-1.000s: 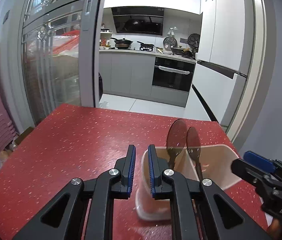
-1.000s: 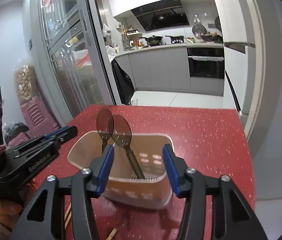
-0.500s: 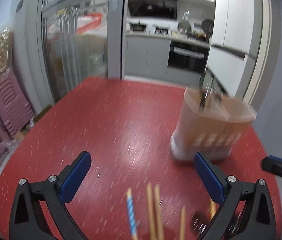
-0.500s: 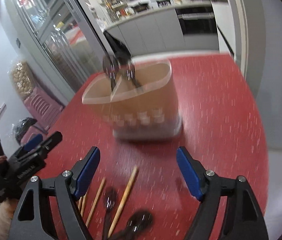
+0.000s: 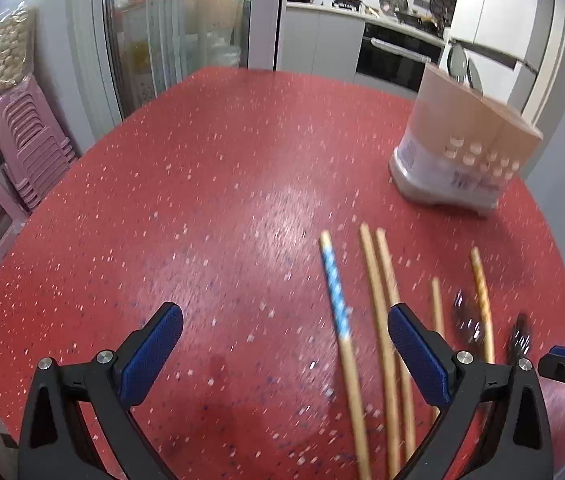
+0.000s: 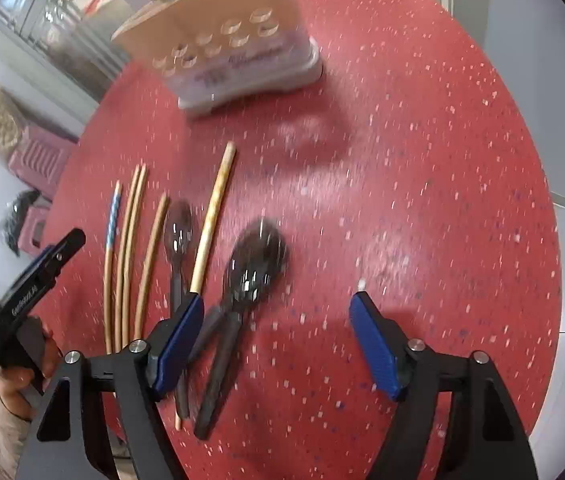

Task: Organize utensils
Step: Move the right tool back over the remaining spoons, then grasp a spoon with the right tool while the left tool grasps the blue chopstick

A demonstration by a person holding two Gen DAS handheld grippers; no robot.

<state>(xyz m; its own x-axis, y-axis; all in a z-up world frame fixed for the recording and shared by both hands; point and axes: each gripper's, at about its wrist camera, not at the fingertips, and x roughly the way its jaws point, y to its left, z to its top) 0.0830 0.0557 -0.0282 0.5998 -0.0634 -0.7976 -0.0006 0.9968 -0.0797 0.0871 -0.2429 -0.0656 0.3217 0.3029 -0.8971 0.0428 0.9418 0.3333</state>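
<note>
A beige utensil holder [image 5: 466, 136] stands at the table's far right with two dark spoons [image 5: 462, 66] upright in it; it also shows in the right wrist view [image 6: 226, 40]. Several wooden chopsticks [image 5: 378, 320], one with a blue-patterned end [image 5: 336, 288], lie on the red table. Dark spoons [image 6: 252, 272] lie beside them [image 6: 130, 248]. My left gripper [image 5: 282, 344] is open and empty above the table, left of the chopsticks. My right gripper [image 6: 276, 344] is open and empty, its left finger over the spoon handles.
The red speckled table [image 5: 202, 184] drops off at its edges. Pink stools [image 5: 22, 160] stand on the floor at left. A glass sliding door [image 5: 170, 32] and the kitchen lie behind. The left gripper shows in the right wrist view [image 6: 30, 284].
Both grippers have pulled back from the holder and tilted down toward the table. The left gripper has opened wide. Chopsticks and loose spoons have come into view.
</note>
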